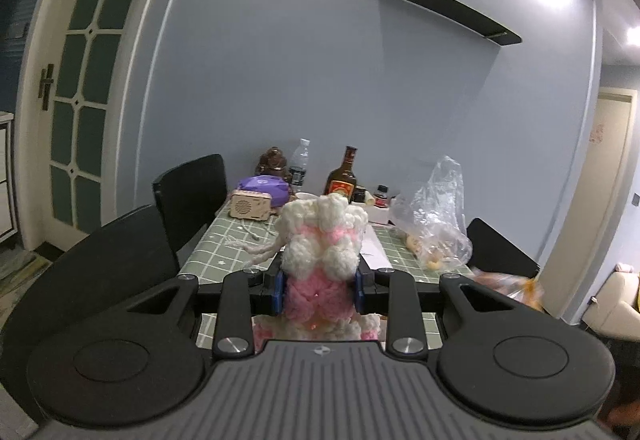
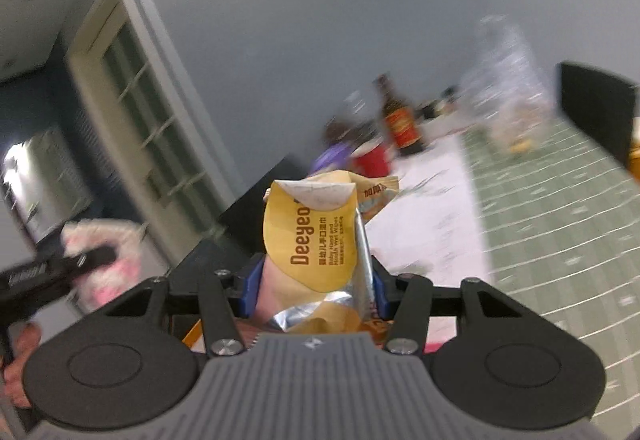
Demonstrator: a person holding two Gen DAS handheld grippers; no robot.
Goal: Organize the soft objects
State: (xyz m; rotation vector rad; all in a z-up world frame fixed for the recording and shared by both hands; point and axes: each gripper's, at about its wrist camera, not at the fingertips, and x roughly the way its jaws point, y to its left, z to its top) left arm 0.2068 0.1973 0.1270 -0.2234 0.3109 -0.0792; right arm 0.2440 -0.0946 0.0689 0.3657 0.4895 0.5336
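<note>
My left gripper (image 1: 319,290) is shut on a fluffy pink and white knitted soft toy (image 1: 322,240) and holds it up above the near end of the table. The toy also shows blurred at the left of the right wrist view (image 2: 108,256), with the left gripper's finger across it. My right gripper (image 2: 316,286) is shut on a crumpled yellow wet-wipes pack (image 2: 316,236) marked "Deeyeo" and holds it above the table's left side. The right wrist view is motion-blurred.
The table has a green checked cloth (image 1: 224,252). At its far end stand a brown liquor bottle (image 1: 342,176), a water bottle (image 1: 299,160), a purple bag (image 1: 264,186), a wooden box (image 1: 250,205) and a clear plastic bag with food (image 1: 434,224). Black chairs (image 1: 188,192) flank the table.
</note>
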